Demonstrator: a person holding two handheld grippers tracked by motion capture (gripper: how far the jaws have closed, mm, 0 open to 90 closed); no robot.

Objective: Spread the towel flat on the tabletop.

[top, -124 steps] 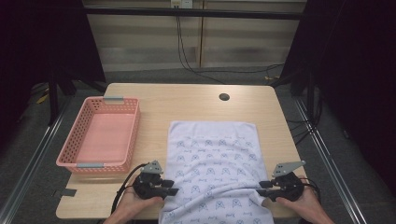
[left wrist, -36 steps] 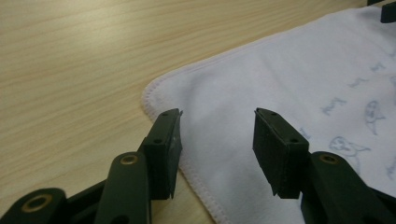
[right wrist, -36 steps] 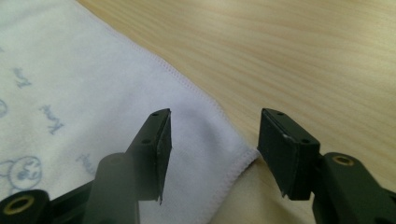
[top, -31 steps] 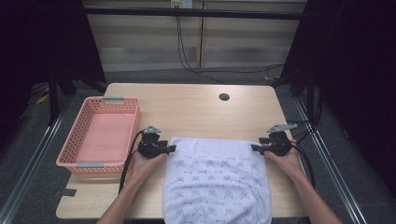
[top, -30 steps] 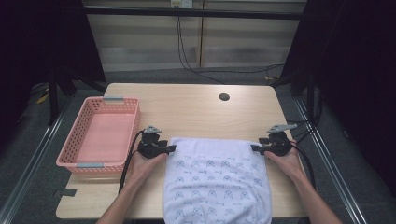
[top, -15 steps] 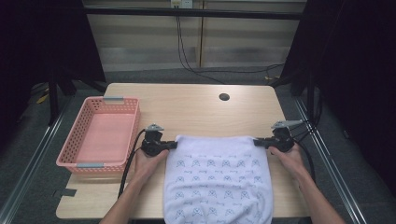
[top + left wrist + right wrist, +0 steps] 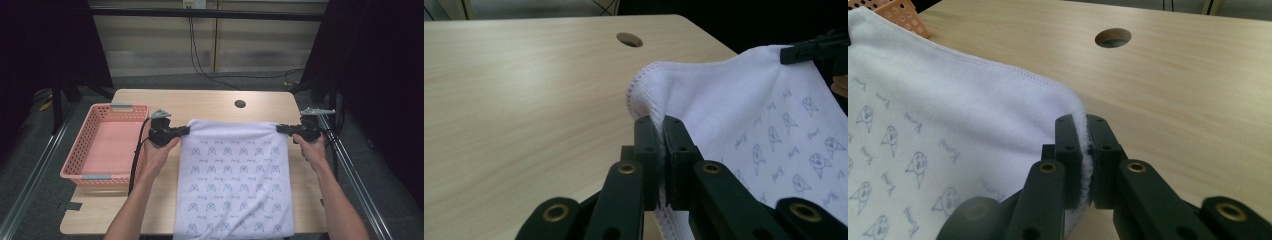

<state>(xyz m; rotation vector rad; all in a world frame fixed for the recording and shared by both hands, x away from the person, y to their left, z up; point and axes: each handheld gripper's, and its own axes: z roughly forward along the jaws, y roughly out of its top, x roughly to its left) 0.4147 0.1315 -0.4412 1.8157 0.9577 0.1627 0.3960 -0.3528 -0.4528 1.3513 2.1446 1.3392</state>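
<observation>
The wooden table (image 7: 210, 102) carries a white towel (image 7: 234, 180) printed with small grey figures; it lies across the centre-right of the top, its near end reaching the near table edge and its far edge lifted clear of the wood and drawn taut between the two tools. Compared with four seconds back, when both grippers sat at the near corners with the cloth spread flat toward the far side, the held edge has been carried away from the person and now sits about mid-table; over the last second the edge has crept slightly farther and wider. In my judgement this is a fold or a re-spread in progress, with the carried edge not yet set down. To the left stands the pink basket (image 7: 75, 170), just beside the towel's left margin but apart from it, and it holds nothing visible. The left gripper (image 7: 181, 132) has its jaws pinched tight on the far-left corner of the towel, with the hem caught between the pads in its own view. The right gripper (image 7: 283, 129) is likewise clamped on the far-right corner, fabric squeezed between its jaws. A round cable hole (image 7: 240, 104) lies in the table beyond the towel.
</observation>
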